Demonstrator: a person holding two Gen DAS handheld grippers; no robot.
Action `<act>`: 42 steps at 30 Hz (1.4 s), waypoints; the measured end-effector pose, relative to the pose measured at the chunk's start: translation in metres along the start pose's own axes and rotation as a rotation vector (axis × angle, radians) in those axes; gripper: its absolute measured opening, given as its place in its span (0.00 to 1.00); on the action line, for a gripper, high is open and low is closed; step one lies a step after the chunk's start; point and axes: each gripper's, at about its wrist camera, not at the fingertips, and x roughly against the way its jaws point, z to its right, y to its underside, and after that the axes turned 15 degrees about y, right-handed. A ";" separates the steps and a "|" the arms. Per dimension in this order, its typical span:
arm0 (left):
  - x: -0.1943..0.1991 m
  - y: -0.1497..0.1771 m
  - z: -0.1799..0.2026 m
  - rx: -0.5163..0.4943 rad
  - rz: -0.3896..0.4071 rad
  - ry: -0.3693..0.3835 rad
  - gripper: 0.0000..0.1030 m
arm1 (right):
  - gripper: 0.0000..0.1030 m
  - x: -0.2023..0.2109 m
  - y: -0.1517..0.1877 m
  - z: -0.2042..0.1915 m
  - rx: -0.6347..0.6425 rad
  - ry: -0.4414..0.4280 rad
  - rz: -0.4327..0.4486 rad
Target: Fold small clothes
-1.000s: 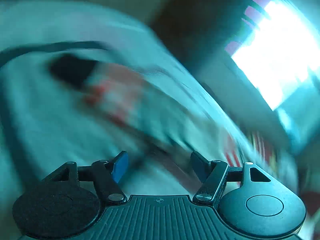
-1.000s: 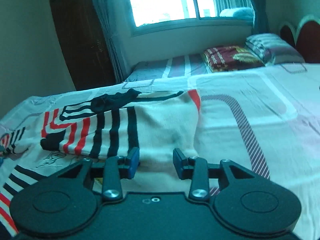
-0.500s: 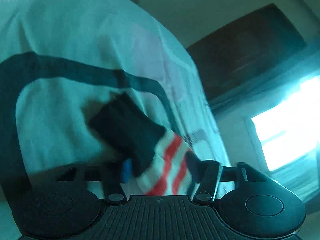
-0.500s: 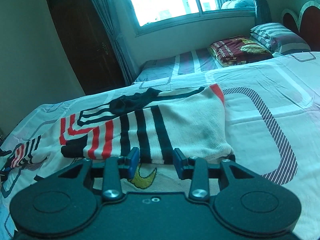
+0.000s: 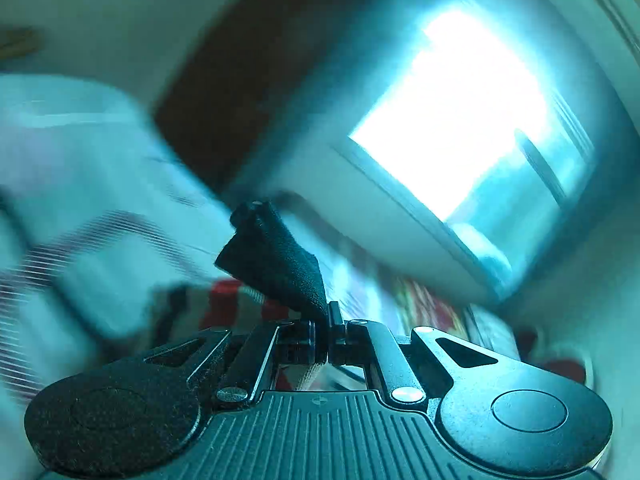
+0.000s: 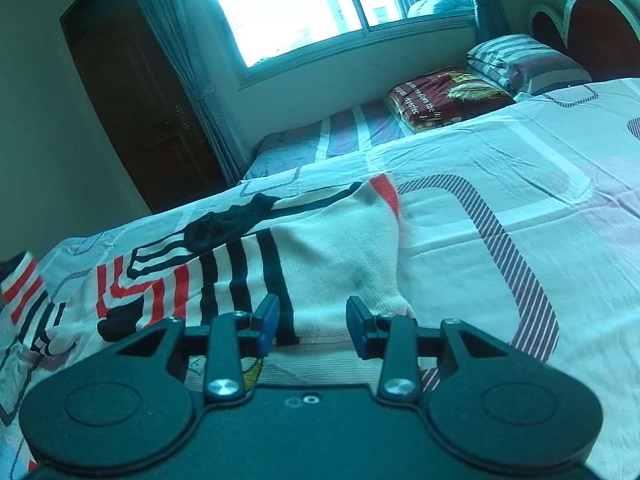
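Left wrist view, blurred: the left gripper (image 5: 325,322) sits at the bottom centre of the frame with its two fingers pressed together on the black cuff (image 5: 276,264) of a knitted garment. The dark fabric stands up from the pinch toward the middle of the frame, and a strip of pale knit shows below the fingers. Behind it, smeared red, black and white stripes lie at lower left, a bright window (image 5: 460,112) fills the upper right, and a dark brown wooden door (image 5: 240,80) stands at upper centre.

Right wrist view, sharp: the right gripper (image 6: 312,326) at bottom centre has its blue-padded fingers (image 6: 268,322) partly apart, with nothing pinched between them. Just beyond them a cream knitted sweater with black and red stripes (image 6: 328,256) lies flat on the patterned white and pink bedsheet (image 6: 520,168), across the centre and left of the frame. One red-and-white striped sleeve end (image 6: 22,284) rises at the far left edge. At upper right, a folded maroon blanket (image 6: 444,98) lies beside a striped pillow (image 6: 524,60)
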 end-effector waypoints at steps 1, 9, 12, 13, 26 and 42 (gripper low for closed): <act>-0.022 0.012 0.023 -0.050 -0.044 0.010 0.05 | 0.36 0.002 0.000 0.003 -0.004 0.002 0.005; -0.138 0.145 0.140 -0.243 -0.346 0.089 0.05 | 0.36 0.017 -0.008 0.049 -0.113 0.068 0.048; -0.153 0.189 0.170 -0.329 -0.448 0.080 0.05 | 0.37 0.018 -0.010 0.068 -0.167 0.088 0.039; -0.158 0.199 0.177 -0.365 -0.477 0.076 0.05 | 0.37 0.017 -0.009 0.072 -0.183 0.087 0.032; -0.009 0.132 0.123 -0.647 -0.393 -0.054 0.53 | 0.41 -0.045 -0.007 0.011 -0.288 -0.170 -0.154; -0.023 0.090 0.004 -0.578 -0.433 -0.210 0.32 | 0.07 -0.114 -0.019 -0.057 -0.151 -0.135 -0.229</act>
